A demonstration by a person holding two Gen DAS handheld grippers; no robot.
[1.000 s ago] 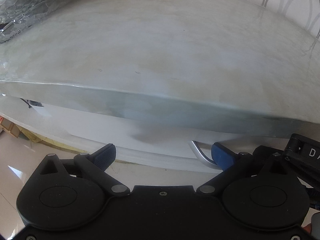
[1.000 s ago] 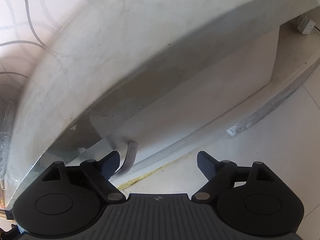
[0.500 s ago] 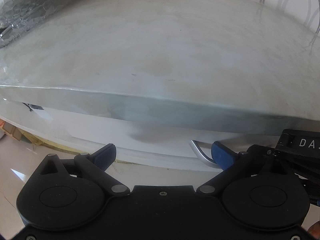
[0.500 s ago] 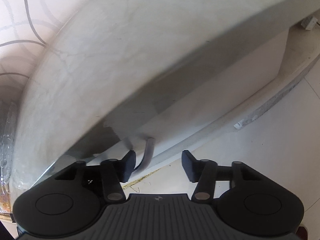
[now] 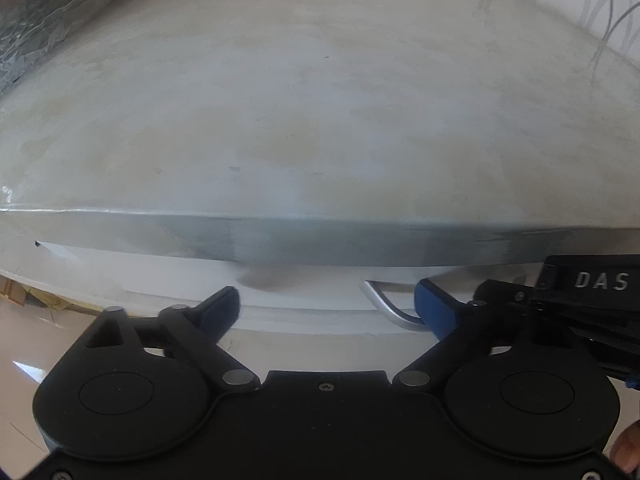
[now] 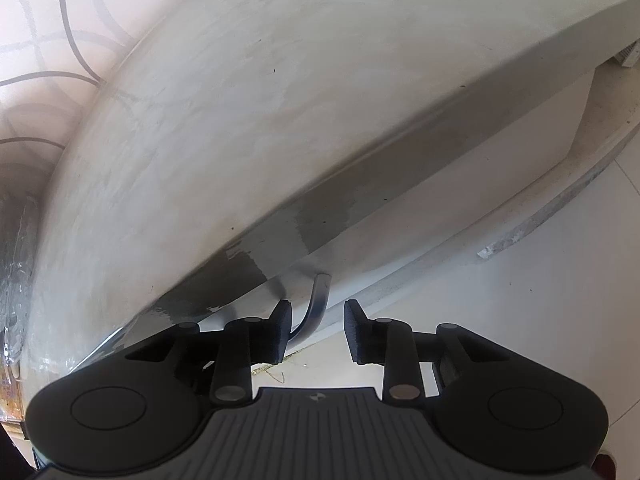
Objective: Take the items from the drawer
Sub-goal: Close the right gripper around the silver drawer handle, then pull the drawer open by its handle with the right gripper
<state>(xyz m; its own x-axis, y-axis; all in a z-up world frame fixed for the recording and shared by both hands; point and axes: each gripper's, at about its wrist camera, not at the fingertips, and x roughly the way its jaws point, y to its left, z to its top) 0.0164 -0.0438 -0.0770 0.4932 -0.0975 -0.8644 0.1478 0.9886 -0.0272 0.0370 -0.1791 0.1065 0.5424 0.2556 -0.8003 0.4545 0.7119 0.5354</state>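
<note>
- The drawer (image 6: 460, 184) is being kept fully shut beneath the overhanging pale stone top (image 5: 320, 100), so the items to be taken out are not being shown in either view; what they are cannot be told.
- The curved metal handle (image 6: 316, 304) on the drawer front is being bracketed by the right gripper (image 6: 316, 332), because the drawer has to be drawn out before anything inside can be reached.
- The right jaws are closing at this moment, with the handle standing between them. The handle is lying close against the left-hand finger, while a clear gap is being left on the other side, so it is not yet being clamped.
- The right gripper is being angled steeply downward, probably so that the fingers are slipped under the lip of the top and around the handle's bend.
- The left gripper (image 5: 328, 308) is being held low in front of the same drawer front, its jaws set wide and just beginning to narrow, with nothing pressed between the blue pads (image 5: 430, 300).
- The handle (image 5: 390, 306) is being seen just inside the right-hand blue finger in the left view, and the right gripper's body is being seen at that view's right edge, so the two tools are being crowded around one end of the handle.
- The left tool is judged to be waiting in reserve for reaching into the drawer.
- The task is judged to be at its opening step, with the pull not yet begun.
</note>
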